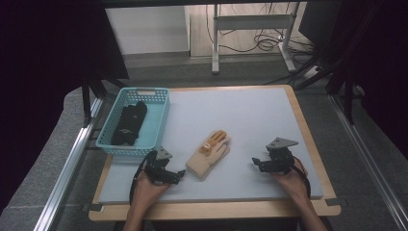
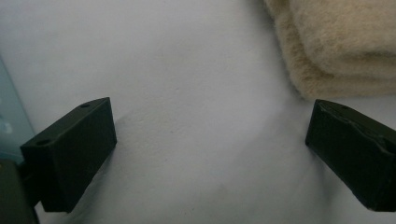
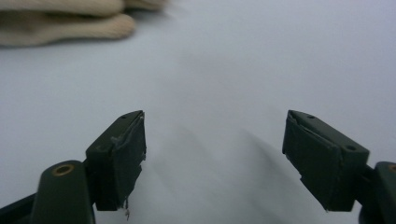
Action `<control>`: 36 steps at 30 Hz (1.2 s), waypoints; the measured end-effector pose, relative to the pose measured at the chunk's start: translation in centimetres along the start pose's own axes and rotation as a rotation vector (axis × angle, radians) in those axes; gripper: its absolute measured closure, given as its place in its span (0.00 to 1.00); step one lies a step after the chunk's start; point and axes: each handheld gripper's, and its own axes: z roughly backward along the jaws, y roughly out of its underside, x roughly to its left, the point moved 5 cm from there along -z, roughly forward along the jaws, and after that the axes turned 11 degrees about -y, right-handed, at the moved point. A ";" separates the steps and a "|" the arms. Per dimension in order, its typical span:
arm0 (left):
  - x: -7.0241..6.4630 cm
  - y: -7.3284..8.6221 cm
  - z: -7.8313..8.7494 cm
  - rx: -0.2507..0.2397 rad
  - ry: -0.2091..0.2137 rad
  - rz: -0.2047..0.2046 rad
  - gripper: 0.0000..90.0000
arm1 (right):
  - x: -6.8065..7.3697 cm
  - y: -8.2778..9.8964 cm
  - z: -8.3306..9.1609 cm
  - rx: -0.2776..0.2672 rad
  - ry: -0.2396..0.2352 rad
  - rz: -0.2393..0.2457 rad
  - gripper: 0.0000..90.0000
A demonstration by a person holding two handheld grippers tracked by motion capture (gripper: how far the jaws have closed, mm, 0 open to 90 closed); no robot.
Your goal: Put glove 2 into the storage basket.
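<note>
I see the grey worktop [image 1: 240, 115] carrying a blue basket [image 1: 161, 120] at its left with a black glove [image 1: 130, 124] inside; the cream glove [image 1: 209, 154] lies flat between my grippers; my left gripper [image 1: 180, 173] sits just beside its cuff, fingers wide apart, holding nothing; my right gripper [image 1: 255, 162] stands well apart, fingers spread, empty.

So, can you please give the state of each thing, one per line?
Cream glove: flat on the mat, not held.
Black glove: lying in the basket.
Basket: upright at the mat's left edge.
Left gripper: open, empty, near the cream glove's cuff.
Right gripper: open, empty.
</note>
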 end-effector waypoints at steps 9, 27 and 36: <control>0.0 0.0 0.0 -0.001 0.001 0.000 0.02 | -1.1 0.9 -0.1 0.018 0.005 -0.061 0.17; -0.8 -2.0 1.7 -0.005 0.069 0.017 0.02 | -1.1 1.0 -0.1 0.015 0.005 -0.060 0.17; -2.5 -6.2 1.7 -0.003 0.106 -0.011 0.03 | -1.1 1.0 -0.1 0.014 0.004 -0.064 0.17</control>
